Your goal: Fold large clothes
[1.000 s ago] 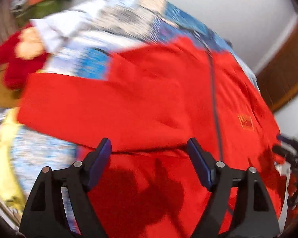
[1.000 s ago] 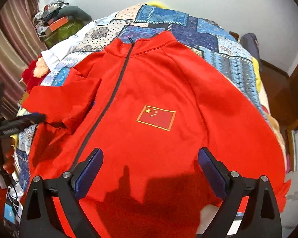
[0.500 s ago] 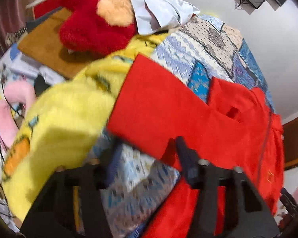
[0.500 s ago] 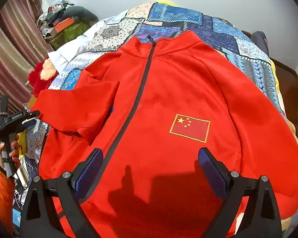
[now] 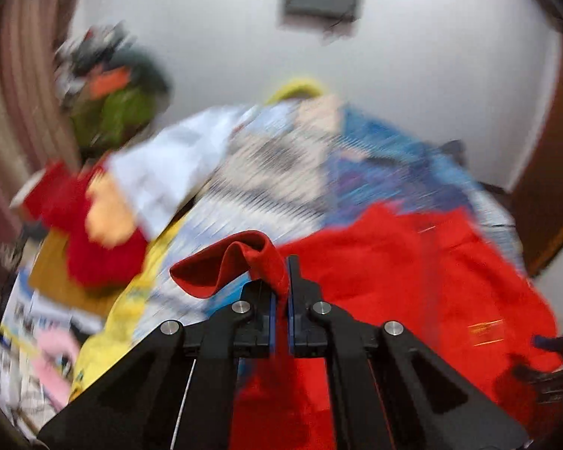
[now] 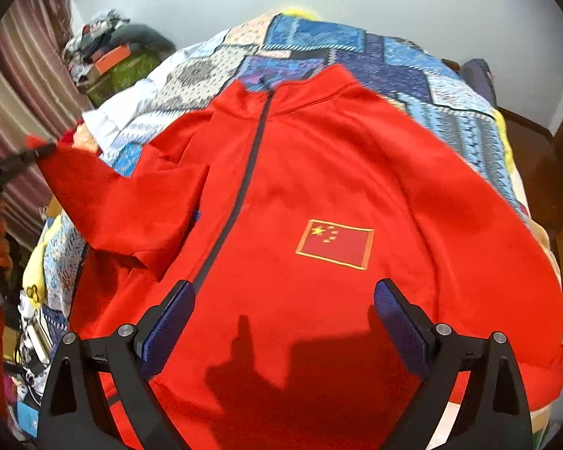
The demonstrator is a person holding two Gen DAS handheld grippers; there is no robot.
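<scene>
the left gripper [image 5: 279, 292] is clamped on the red jacket's [image 6: 319, 195] sleeve cuff [image 5: 240, 258], lifted at the bed's left; the right gripper [image 6: 281, 322] gapes empty above the near hem, jacket spread across the patchwork quilt [image 6: 356, 48]

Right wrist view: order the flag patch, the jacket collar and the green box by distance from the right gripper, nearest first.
1. Flag patch: on the jacket's chest, just beyond the right gripper, slightly right.
2. Collar: at the jacket's far end, up the zipper.
3. Green box: off the bed, far upper left by the curtain.
</scene>
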